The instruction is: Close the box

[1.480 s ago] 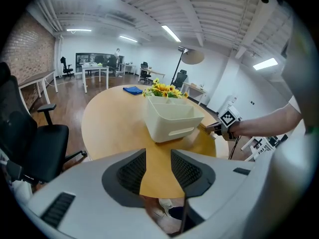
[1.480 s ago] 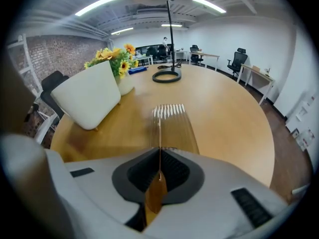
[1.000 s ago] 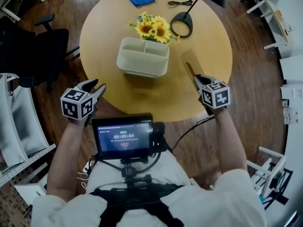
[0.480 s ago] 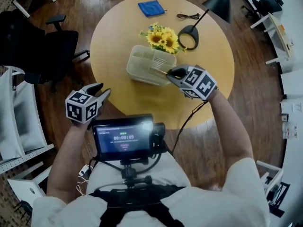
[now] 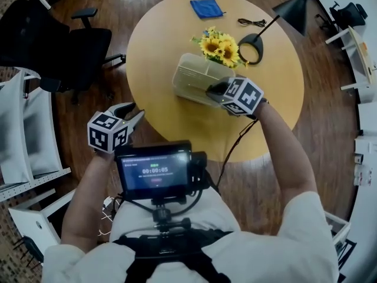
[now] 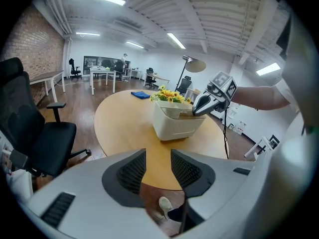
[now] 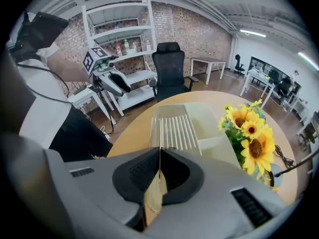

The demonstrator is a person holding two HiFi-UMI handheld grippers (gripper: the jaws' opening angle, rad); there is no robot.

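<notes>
A white two-compartment box stands mid-way on the round wooden table. A ribbed lid lies over most of the box, held at its near edge. My right gripper is shut on that lid's edge, which shows as a thin plate between the jaws. My left gripper hovers off the table's near-left edge, open with nothing between its jaws. From the left gripper view the box and the right gripper are seen side-on.
Sunflowers stand right behind the box. A black desk lamp, a cable and a blue cloth lie on the far side. A black office chair and white shelves stand at left.
My right gripper carried the lid from the table's right edge leftward onto the box. The left gripper stayed near the table's front-left edge.
</notes>
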